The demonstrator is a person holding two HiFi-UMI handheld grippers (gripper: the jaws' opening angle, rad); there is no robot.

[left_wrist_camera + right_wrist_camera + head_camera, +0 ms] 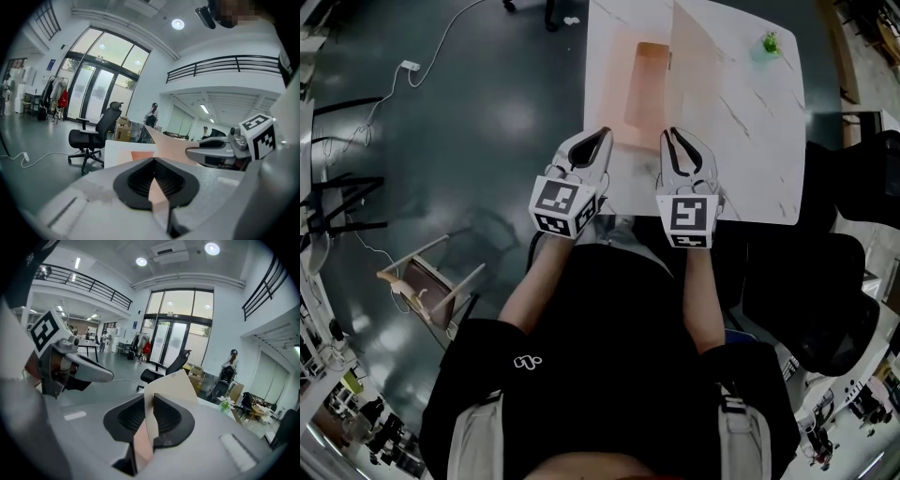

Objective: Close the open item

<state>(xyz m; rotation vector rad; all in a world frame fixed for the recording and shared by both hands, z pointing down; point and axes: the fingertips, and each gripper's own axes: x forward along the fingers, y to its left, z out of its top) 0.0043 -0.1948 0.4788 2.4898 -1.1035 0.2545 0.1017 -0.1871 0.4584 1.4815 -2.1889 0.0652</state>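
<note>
1. Floor, far left of the head view: a power strip (411, 66) with its white cable, and a wooden chair (427, 286) lying tipped over.

2. Left gripper (598, 141): I see it at the near edge of the white table (769, 141), with its marker cube (562, 206) toward me. In the left gripper view, the left gripper (153, 161) has its jaws drawn together on a thin pink edge that runs up between the pads. I read this as a firm grip on the pink cardboard item (173, 145).

3. Task object: the pink cardboard item (619, 56) lies open on the left half of the table. One panel lies flat on the surface. A darker orange rectangle (649, 84) shows on it. A second, paler panel rises from the flat one toward the table's middle. I cannot tell what kind of item it is.

4. Right gripper (675, 141): it sits just beside the left one at the same table edge. In the right gripper view, the right gripper (151, 399) has its jaws slightly apart. A raised sheet of the item (173, 383) passes between them and leans on one pad. A dark gap shows on the sheet's other side, so I read no clamp here.

5. Far right corner of the table: a small green plant (769, 42), well apart from both grippers.
</note>
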